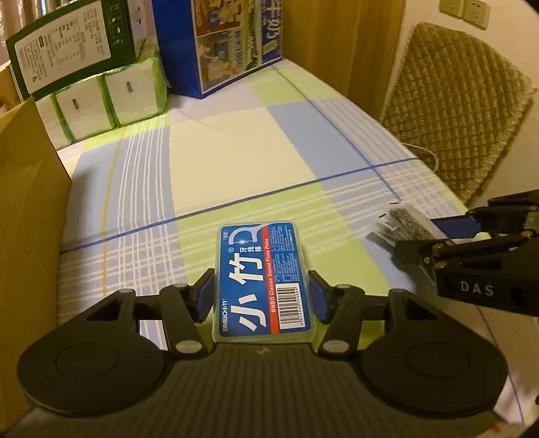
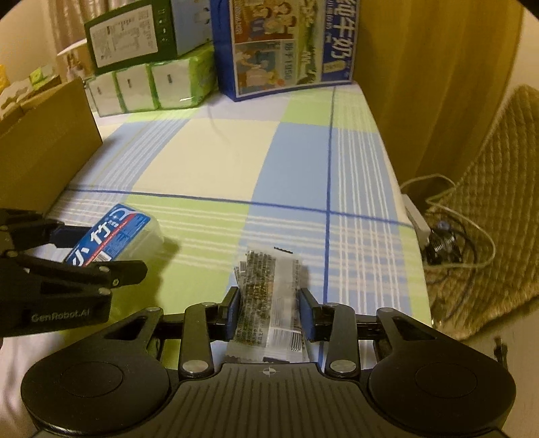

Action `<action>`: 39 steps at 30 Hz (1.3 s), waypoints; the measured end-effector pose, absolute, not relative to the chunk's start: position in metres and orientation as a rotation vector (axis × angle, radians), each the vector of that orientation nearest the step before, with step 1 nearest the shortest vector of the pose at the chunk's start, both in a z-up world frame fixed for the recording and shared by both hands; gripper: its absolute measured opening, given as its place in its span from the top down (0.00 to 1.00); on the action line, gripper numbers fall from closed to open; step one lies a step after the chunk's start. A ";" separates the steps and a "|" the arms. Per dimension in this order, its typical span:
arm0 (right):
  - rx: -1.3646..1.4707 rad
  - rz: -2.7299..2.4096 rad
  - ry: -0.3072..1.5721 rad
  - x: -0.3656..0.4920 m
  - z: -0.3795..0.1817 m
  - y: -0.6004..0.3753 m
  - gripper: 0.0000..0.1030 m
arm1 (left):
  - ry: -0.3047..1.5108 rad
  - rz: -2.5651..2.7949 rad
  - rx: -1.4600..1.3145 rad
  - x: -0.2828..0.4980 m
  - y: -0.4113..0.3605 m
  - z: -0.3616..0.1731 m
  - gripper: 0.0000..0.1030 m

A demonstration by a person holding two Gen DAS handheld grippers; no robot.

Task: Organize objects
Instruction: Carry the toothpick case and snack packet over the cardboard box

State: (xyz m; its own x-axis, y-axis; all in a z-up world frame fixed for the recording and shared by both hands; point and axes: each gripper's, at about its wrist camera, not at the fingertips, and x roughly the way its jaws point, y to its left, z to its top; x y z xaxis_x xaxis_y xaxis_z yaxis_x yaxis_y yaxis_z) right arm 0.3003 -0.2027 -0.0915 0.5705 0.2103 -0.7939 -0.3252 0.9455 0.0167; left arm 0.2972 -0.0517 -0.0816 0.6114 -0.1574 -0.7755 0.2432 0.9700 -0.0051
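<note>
fingers of the left gripper (image 1: 262, 296) clamp the floss box (image 1: 264, 279), right gripper (image 2: 269, 311) clamps a snack packet (image 2: 266, 303), both near the tabletop's (image 2: 209, 151) front edge; carry underway, next needs a drop spot, likely the cardboard box (image 2: 40, 148).

A home, by the look of it, lived-in and warmly lit; a checked tablecloth (image 2: 215, 151) covers the table; tissue packs (image 2: 151, 87) sit stacked by a milk carton box (image 2: 286, 43); a quilted chair cushion (image 1: 448, 101) stands alongside; wall sockets (image 1: 466, 11) above; curtains (image 2: 421, 84) hang behind.
</note>
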 end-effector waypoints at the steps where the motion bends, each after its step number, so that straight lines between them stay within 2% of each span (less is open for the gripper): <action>1: -0.131 0.311 0.912 0.296 -0.087 -0.204 0.67 | 0.884 -0.234 0.101 0.294 -0.051 -0.077 0.50; 12: -0.043 0.252 0.877 0.222 -0.015 -0.204 0.67 | 0.819 -0.275 0.073 0.228 -0.033 -0.001 0.50; 24: 0.000 0.264 0.808 0.118 0.048 -0.168 0.67 | 0.761 -0.239 0.087 0.126 0.029 0.064 0.50; 39: -0.052 0.482 0.809 0.047 0.058 -0.072 0.67 | 0.766 -0.077 0.068 0.035 0.118 0.087 0.50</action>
